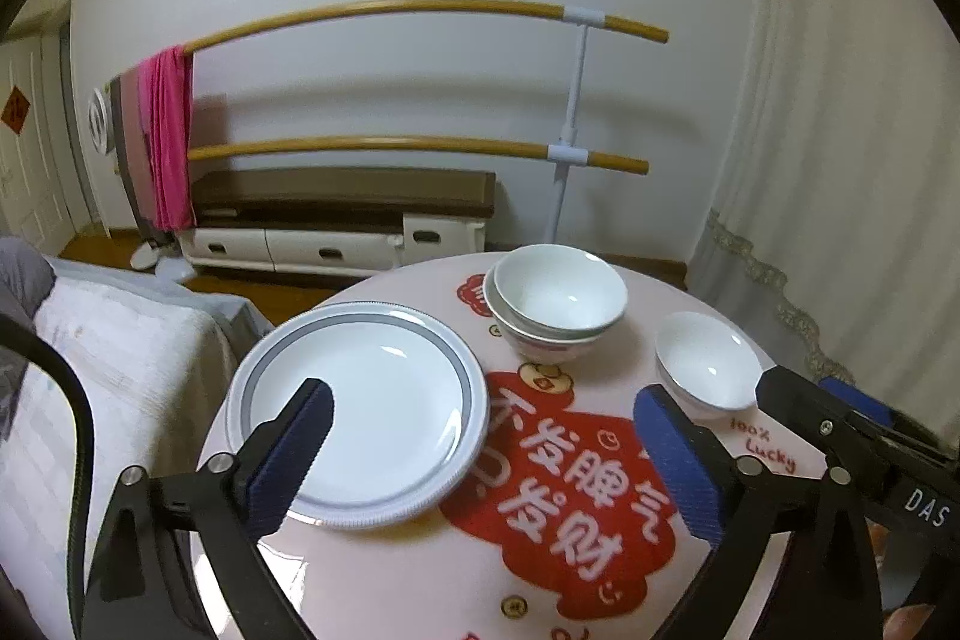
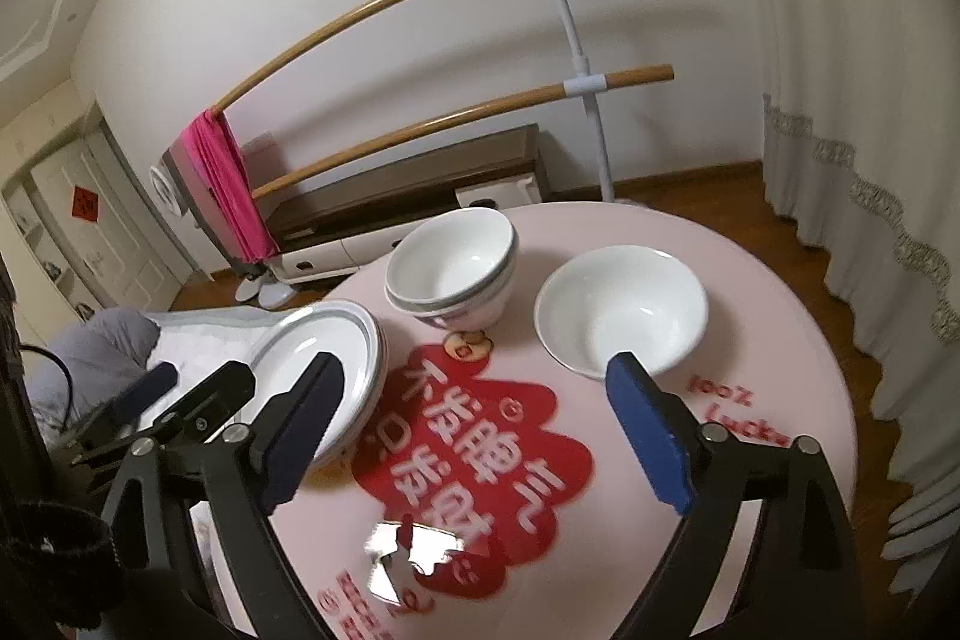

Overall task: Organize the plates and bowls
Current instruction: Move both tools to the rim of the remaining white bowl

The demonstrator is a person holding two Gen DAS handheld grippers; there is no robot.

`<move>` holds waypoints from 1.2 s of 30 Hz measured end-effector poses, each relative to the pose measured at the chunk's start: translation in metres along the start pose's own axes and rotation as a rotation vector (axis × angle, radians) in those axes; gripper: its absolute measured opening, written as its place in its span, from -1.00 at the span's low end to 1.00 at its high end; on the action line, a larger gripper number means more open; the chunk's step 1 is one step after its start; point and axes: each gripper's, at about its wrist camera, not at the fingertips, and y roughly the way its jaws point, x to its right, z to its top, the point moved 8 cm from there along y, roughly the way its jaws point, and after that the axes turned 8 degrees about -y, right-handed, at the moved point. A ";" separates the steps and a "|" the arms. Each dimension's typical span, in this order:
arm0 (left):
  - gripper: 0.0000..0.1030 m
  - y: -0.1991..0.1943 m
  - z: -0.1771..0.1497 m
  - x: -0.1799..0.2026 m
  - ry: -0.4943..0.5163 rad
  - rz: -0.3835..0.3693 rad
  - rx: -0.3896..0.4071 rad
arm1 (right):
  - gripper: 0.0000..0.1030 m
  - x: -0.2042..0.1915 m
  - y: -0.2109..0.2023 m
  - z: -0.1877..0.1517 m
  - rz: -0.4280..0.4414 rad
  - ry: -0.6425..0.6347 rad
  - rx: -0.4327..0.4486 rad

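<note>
The right gripper (image 2: 474, 412) is held with its jaws spread wide and nothing between the pads; the left gripper (image 1: 480, 436) is likewise spread and empty. Both are raised above the near edge of the round table (image 2: 798, 316).

The single bowl (image 2: 621, 310) is located toward the right edge of the table, just ahead of the right gripper's right pad and apart from it. The stacked bowls (image 2: 453, 274) are located near the far edge, to the left of the single bowl and well clear of it. The right gripper is judged the nearer one for nesting the single bowl.

The plate stack (image 1: 360, 412) is located at the left edge, beneath the left gripper's left pad. The layered rims are shown only in the right wrist view; the full plate face is shown only in the left.
</note>
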 end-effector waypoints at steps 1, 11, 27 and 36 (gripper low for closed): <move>0.98 -0.008 -0.008 0.003 0.003 0.006 0.012 | 0.86 0.001 -0.006 -0.004 -0.004 -0.016 0.000; 0.98 -0.015 -0.045 0.031 -0.038 0.053 -0.013 | 0.90 0.047 -0.034 -0.035 -0.038 -0.018 -0.021; 0.98 0.034 -0.038 0.085 0.027 0.076 -0.050 | 0.90 0.109 -0.014 -0.033 -0.050 0.039 -0.040; 0.98 0.092 -0.022 0.096 0.021 0.083 -0.082 | 0.90 0.138 0.024 -0.023 -0.055 0.083 -0.065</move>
